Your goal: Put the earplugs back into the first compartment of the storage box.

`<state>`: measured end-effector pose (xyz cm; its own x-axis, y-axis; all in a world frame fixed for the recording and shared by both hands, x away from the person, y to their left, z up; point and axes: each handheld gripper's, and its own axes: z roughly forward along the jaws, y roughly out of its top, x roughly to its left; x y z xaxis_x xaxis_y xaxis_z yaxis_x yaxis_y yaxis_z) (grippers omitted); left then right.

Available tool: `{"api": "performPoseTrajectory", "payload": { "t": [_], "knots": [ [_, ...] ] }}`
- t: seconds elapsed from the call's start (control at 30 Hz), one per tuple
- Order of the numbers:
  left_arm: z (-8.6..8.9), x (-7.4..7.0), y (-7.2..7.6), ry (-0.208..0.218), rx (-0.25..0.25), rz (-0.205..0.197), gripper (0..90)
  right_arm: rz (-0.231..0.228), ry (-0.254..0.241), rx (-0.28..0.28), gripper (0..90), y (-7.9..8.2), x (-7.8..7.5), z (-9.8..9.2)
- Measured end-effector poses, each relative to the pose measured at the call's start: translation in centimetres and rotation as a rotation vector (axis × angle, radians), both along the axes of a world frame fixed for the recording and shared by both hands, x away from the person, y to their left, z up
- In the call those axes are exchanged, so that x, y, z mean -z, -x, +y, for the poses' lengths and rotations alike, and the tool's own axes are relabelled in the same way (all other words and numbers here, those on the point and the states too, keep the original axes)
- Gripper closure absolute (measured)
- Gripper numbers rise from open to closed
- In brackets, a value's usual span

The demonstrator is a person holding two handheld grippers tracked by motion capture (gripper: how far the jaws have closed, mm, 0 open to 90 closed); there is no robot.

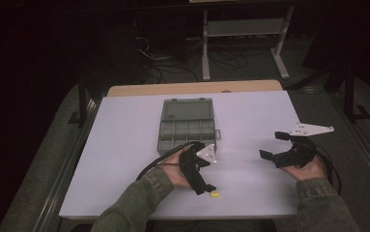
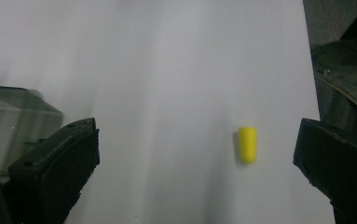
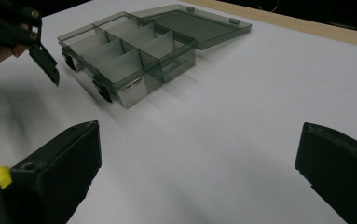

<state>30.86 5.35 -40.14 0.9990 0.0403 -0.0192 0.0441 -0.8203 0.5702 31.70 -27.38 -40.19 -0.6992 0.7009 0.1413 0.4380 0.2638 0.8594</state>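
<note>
A small yellow capsule-shaped piece [image 1: 214, 195] lies on the white table [image 1: 124, 145] near its front edge. My left gripper [image 1: 206, 186] points back toward the person, just above that piece. In the left gripper view the yellow piece [image 2: 247, 144] lies between the wide-apart jaws of the left gripper [image 2: 195, 144], nearer the right one and touching neither. My right gripper [image 1: 272, 145] hovers open over the right of the table, nothing between its jaws. An open grey compartment box [image 1: 186, 126] sits mid-table. The right gripper [image 3: 199, 154] faces the box [image 3: 129, 56].
The box's clear lid [image 3: 199, 21] lies folded back flat behind its dividers. A corner of the box [image 2: 8, 126] shows beside the left jaw. A green sleeve [image 2: 344, 60] is at the table's front. A wooden strip [image 1: 197, 88] runs along the far edge.
</note>
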Motion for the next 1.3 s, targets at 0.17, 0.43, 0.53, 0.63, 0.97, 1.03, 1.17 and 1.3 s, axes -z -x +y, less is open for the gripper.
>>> {"api": "performPoseTrajectory", "payload": {
  "t": [0.17,0.43,0.53,0.63,0.97,1.03,1.17,1.3],
  "knots": [
    [-0.3,0.8,0.9,-0.012,0.038,0.027,4.3,0.001,0.001,-0.001,0.0,0.0,0.0,0.0],
    [-0.7,2.0,1.4,-0.059,0.086,0.085,14.1,0.004,0.004,-0.006,0.0,0.0,0.0,0.1],
    [-0.8,2.2,1.5,-0.072,0.095,0.075,18.2,0.003,0.003,-0.006,0.0,0.0,0.0,0.1],
    [-0.8,2.2,1.8,-0.073,0.107,0.028,34.6,0.006,0.003,-0.006,0.0,0.0,0.0,0.0],
    [-0.8,2.2,1.8,-0.046,0.122,0.058,60.9,0.012,0.013,-0.009,0.0,-0.1,0.1,0.1],
    [-0.8,2.3,1.8,-0.048,0.125,0.067,62.9,0.013,0.013,-0.010,0.0,-0.1,0.2,0.2],
    [-1.0,2.5,1.7,-0.067,0.131,0.068,68.0,0.013,0.013,-0.009,0.0,-0.1,0.1,0.2],
    [-1.2,2.6,1.7,-0.075,0.120,0.081,72.3,0.013,0.013,-0.009,0.0,-0.1,0.1,0.2]
  ]
}}
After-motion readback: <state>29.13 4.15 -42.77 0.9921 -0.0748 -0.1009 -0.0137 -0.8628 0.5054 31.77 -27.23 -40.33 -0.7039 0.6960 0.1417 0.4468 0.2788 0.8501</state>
